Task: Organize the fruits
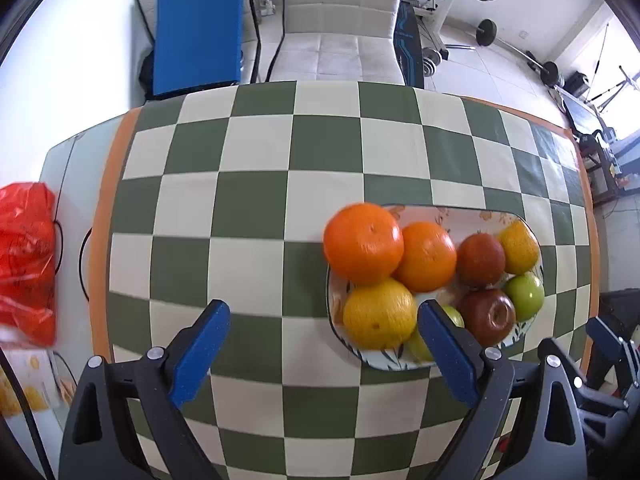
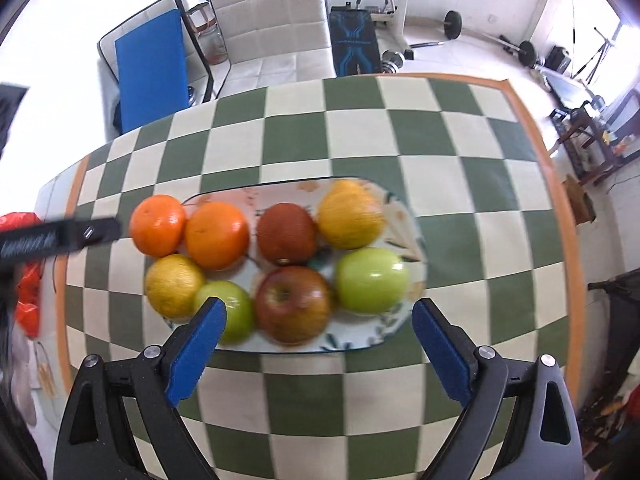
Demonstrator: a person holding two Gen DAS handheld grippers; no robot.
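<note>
Fruits fill the oval plate [image 2: 404, 320] on my checkered table [image 2: 360, 400] — eight of them, packed in two rows. Nearest my right tool [image 2: 318, 322], whose blue fingers [image 2: 196, 344] stand spread wide with nothing pressed between them, lie a green apple [image 2: 234, 312], a red apple [image 2: 294, 304] and a second green apple [image 2: 372, 280]. Left of those sits a yellow citrus [image 2: 174, 286]. Behind them run an orange [image 2: 159, 224] perched on the plate's left rim, a second orange [image 2: 217, 235] touching it, a dark red fruit [image 2: 286, 232] and another yellow citrus [image 2: 350, 218]. My left tool [image 1: 324, 326] hangs over the table left of the plate, also spread wide and empty — its right finger [image 1: 448, 352] crosses in front of the plate's near edge. Far left, a red plastic bag [image 1: 26, 260] lies on the table beyond the cloth's orange border. Past the table's far side stand two white padded chairs [image 2: 264, 12], one carrying a blue board [image 2: 152, 68], and gym weights [image 2: 452, 24] beyond.
</note>
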